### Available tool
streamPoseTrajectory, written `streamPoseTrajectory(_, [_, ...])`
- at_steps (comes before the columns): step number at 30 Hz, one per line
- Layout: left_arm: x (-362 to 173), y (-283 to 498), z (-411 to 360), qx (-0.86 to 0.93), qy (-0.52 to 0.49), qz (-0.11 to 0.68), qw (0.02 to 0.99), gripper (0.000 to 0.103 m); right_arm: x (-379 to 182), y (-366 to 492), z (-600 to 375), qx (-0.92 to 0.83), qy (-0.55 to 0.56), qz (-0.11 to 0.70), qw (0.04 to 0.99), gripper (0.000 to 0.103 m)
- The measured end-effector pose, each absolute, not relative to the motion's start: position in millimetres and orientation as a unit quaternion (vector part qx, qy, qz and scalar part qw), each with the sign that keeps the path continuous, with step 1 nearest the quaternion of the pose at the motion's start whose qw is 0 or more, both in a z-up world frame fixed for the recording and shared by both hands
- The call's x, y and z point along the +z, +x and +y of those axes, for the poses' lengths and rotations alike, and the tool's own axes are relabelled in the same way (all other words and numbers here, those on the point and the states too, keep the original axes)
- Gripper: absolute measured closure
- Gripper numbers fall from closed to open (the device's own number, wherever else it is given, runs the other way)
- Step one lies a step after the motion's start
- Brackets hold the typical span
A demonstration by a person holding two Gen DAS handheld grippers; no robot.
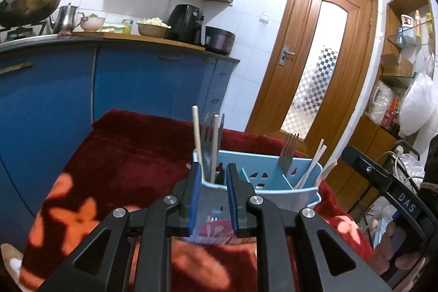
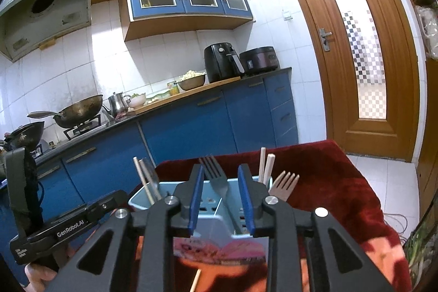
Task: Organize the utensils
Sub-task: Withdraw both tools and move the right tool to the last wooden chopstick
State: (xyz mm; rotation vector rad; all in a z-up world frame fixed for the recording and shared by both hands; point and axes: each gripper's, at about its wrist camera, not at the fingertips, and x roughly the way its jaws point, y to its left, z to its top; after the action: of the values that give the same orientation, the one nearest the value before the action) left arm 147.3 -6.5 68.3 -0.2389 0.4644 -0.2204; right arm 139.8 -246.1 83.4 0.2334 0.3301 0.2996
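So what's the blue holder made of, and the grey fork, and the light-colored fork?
The blue holder looks like matte moulded plastic, with cut-out slots. The grey fork seems metal: thin, dull grey tines. The light-colored fork looks like pale wood or bamboo, though it could be plastic.

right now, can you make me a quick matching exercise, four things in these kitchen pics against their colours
Things:
1. utensil holder
2. cloth under the holder
3. door
4. air fryer

Colours:
a. black
b. light blue
c. brown wood
d. dark red

Pairs: 1-b, 2-d, 3-c, 4-a
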Motion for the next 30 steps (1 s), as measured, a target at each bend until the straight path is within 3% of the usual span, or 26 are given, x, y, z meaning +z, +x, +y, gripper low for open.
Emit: streamPoseTrajectory(30, [53, 89, 24, -0.073, -0.049, 0.325, 0.942, 0.085, 60, 78, -223, 0.144, 0.061, 0.301, 0.941, 0.074])
